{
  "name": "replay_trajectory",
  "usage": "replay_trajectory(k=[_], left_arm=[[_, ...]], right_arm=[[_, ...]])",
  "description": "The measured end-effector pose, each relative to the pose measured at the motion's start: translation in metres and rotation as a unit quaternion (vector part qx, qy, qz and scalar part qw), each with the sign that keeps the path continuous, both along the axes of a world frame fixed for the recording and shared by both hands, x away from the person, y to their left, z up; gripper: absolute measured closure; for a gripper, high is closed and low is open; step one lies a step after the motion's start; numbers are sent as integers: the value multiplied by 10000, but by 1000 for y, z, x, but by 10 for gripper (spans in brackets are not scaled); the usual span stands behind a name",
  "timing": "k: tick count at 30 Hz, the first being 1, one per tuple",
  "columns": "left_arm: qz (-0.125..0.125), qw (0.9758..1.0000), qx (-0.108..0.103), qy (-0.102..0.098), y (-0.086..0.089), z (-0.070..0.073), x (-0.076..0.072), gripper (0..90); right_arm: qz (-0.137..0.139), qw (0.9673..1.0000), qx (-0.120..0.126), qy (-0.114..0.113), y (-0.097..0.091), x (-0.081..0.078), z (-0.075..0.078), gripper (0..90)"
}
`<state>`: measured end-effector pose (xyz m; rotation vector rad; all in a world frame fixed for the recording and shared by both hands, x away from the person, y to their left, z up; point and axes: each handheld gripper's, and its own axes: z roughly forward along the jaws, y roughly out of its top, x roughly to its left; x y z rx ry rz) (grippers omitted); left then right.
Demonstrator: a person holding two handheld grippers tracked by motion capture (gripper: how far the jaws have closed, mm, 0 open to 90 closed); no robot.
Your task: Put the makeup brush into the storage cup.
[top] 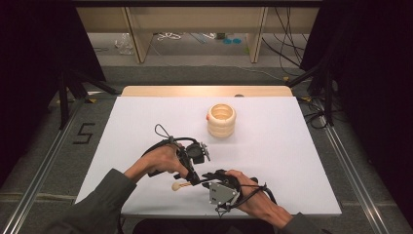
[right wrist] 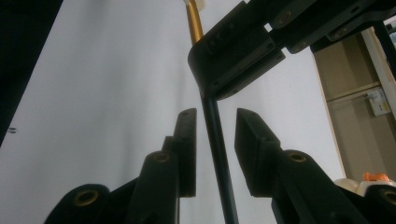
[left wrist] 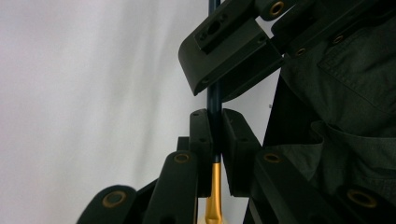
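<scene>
Thing in hand: a slim tool (top: 187, 183) with a dark shaft, a gold collar and a cream handle end, held low over the near part of the white table (top: 272, 146), between the two hands.
Long axis: in the high view it runs roughly across the table, the cream end toward the person's left and the dark shaft toward the right gripper; its tilt is hard to judge there.
Left gripper (left wrist: 215, 140): jaws clenched on the dark shaft (left wrist: 215, 107) just above the gold collar (left wrist: 215, 186); the shaft runs straight up between the pads.
Right gripper (right wrist: 215, 140): jaws either side of the dark shaft (right wrist: 215, 140) with a gap showing on each side, so they probably do not press it.
Gold collar in the right gripper view: at the far end (right wrist: 194, 23), beyond the left gripper's jaws, the cream end above it.
Elsewhere: a cream ribbed holder (top: 221, 120) stands upright, well apart, toward the far side of the table.
</scene>
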<state>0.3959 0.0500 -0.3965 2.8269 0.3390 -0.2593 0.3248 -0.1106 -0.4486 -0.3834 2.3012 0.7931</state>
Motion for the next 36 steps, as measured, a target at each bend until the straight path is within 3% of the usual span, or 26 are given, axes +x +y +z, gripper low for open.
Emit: replay_trajectory(k=[25, 27, 29, 30, 31, 32, 36], left_arm=[[-72, 10000, -19, 58, -4, 1, -2, 830], [-103, 9999, -7, 54, -5, 1, -2, 830], [-144, 9999, 6, 55, -5, 1, -2, 830], [-154, 9999, 8, 63, -5, 1, -2, 830], [-158, 9999, 4, 67, -5, 1, -2, 830], [-151, 9999, 7, 74, -5, 1, -2, 830], [-152, 9998, 3, 107, -5, 1, -3, 830]], right_arm=[[83, 9999, -70, 61, 0, 0, -1, 798], [-52, 9998, -48, 173, -1, -2, -2, 809], [62, 9999, -93, 68, -1, -1, -1, 817], [-17, 9998, -72, 200, -1, -2, -2, 824], [94, 9998, -105, 133, -1, -1, -1, 831], [-55, 9996, -93, 274, -1, -3, -3, 836], [1, 9995, -125, 279, -1, -3, -3, 840]])
